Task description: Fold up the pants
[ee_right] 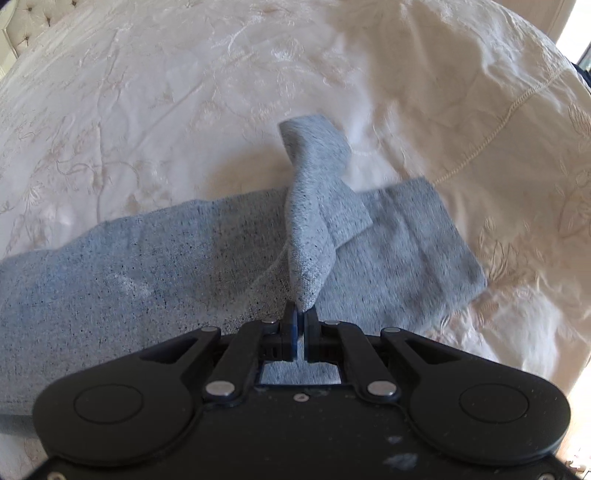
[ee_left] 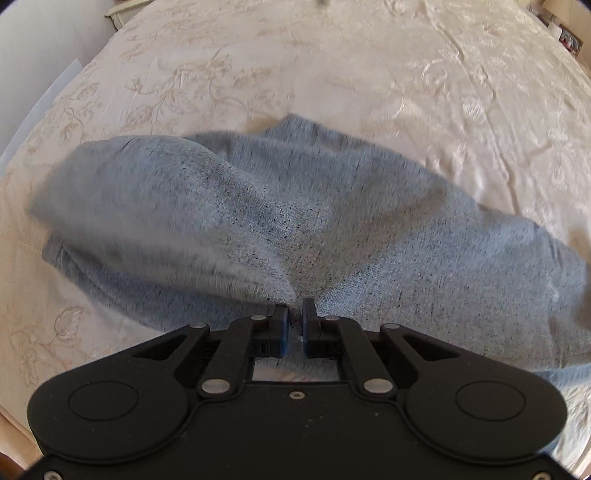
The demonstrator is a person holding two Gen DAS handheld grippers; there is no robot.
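Note:
Grey-blue heathered pants [ee_left: 314, 221] lie bunched on a cream embroidered bedspread [ee_left: 258, 74]. My left gripper [ee_left: 294, 314] is shut on a pinch of the pants fabric at its near edge, and the cloth billows away from it. In the right wrist view the pants [ee_right: 147, 266] stretch from the left to a leg end at the right. My right gripper [ee_right: 300, 317] is shut on a fold of the leg fabric [ee_right: 314, 206], which stands up in a twisted strip above the flat leg. Both views are motion-blurred.
The bedspread [ee_right: 184, 92] covers the whole bed around the pants. A tufted headboard [ee_right: 33, 18] shows at the far left of the right wrist view. A pale wall and furniture edge [ee_left: 122, 11] lie beyond the bed's far left corner.

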